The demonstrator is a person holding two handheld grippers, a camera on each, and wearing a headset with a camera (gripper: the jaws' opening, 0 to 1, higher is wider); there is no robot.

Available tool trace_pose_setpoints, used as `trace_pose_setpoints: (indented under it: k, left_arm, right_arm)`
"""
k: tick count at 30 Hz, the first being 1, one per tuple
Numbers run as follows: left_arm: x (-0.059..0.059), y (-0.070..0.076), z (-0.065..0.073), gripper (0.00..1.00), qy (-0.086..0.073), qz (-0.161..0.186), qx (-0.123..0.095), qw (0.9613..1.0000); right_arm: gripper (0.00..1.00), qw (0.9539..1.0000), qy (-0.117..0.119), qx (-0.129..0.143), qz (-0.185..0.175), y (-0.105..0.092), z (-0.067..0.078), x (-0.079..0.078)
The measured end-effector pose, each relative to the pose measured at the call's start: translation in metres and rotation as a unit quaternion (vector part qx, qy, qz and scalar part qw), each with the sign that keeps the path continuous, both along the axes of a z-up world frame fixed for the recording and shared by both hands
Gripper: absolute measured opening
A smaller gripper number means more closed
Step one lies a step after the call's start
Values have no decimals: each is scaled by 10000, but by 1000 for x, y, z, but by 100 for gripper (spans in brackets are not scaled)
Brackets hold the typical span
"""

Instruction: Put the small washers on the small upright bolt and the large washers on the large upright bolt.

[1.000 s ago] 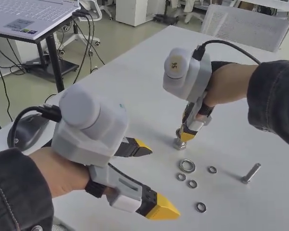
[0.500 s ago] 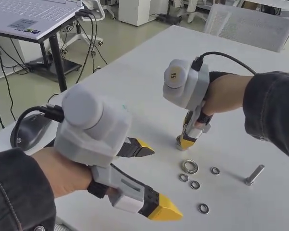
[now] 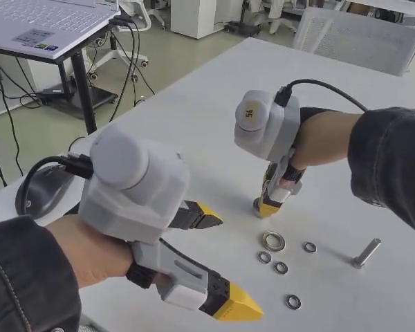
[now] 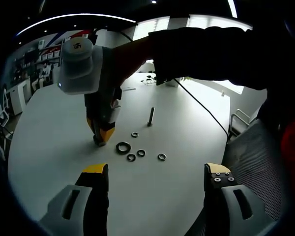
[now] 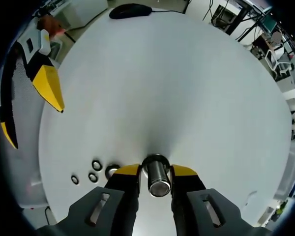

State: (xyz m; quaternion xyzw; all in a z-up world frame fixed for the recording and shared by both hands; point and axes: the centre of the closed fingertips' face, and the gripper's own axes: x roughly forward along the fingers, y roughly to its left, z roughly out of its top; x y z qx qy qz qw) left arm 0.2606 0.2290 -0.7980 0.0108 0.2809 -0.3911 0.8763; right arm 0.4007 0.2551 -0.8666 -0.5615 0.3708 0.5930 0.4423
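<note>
My right gripper [image 3: 266, 206] points down at the white table [image 3: 214, 104] and is shut on the large bolt [image 3: 257, 204], which stands upright on its head. In the right gripper view the large bolt [image 5: 158, 179] sits between the yellow tips of the right gripper [image 5: 155, 171]. A large washer [image 3: 273, 241] lies just in front of it, with several small washers [image 3: 281, 267] around it. The small bolt [image 3: 366, 252] lies on its side to the right. My left gripper [image 3: 232, 266] hovers open and holds nothing near the front edge; in its own view the left gripper [image 4: 156, 172] faces the washers [image 4: 131, 157].
A black computer mouse [image 3: 41, 187] with its cable rests at the table's left corner. A laptop [image 3: 41, 24] sits on a separate stand to the far left. A mesh chair back [image 3: 360, 34] stands beyond the far edge.
The picture has shifted a little with the head. Both grippers, the bolts and the washers keep their places.
</note>
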Motion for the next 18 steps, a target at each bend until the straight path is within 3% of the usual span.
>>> trace_pose_setpoints:
  k: [18]
  left_arm:
    - [1,1,0,79,-23,-16,13,10000]
  right_arm:
    - [29,9998,-46,136,-126,-10,12,5]
